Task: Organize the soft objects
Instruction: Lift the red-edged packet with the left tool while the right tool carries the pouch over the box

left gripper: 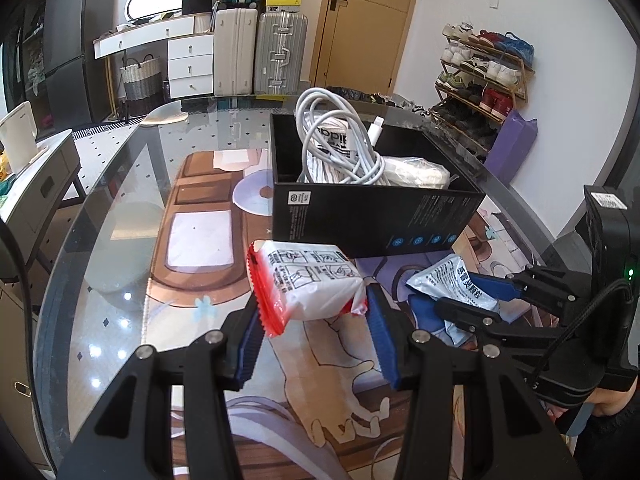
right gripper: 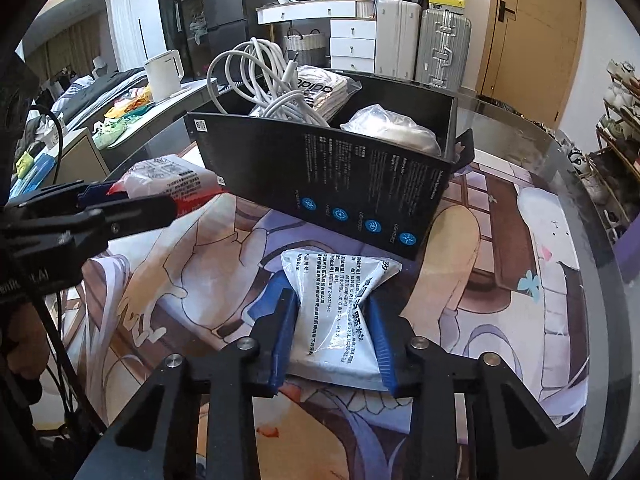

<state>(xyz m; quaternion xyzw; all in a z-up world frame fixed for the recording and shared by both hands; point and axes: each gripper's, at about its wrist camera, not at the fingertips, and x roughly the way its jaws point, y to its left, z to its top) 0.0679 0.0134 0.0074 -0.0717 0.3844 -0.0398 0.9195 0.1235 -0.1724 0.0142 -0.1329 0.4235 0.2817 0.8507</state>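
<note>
**Two soft packs in the clamps, box waiting behind**

Over on the left, the left hand-held gripper point(left gripper: 316, 320) is clamped on the red-edged pack point(left gripper: 306, 284), holding it clear of the tabletop point(left gripper: 120, 240) just in front of the black box point(left gripper: 372, 216). That pack looks light and pillowy, a glossy white wrapper with printed diagrams and crimped red ends. I'd judge it squashy and a bit slick, so the grip across its middle is the sensible hold, not the thin crimped seam.

Moving right, the right hand-held gripper point(right gripper: 334, 320) has its blue pads pressed into the white sachet point(right gripper: 336, 308), which pinches to a waist between them. It lies on the printed mat point(right gripper: 500, 280), near the box's front wall. Flat, crinkly foil with dark text: light, floppy, likely to sag at the free end.

The box already holds a coiled white cable point(left gripper: 340, 140) and bagged items.
</note>
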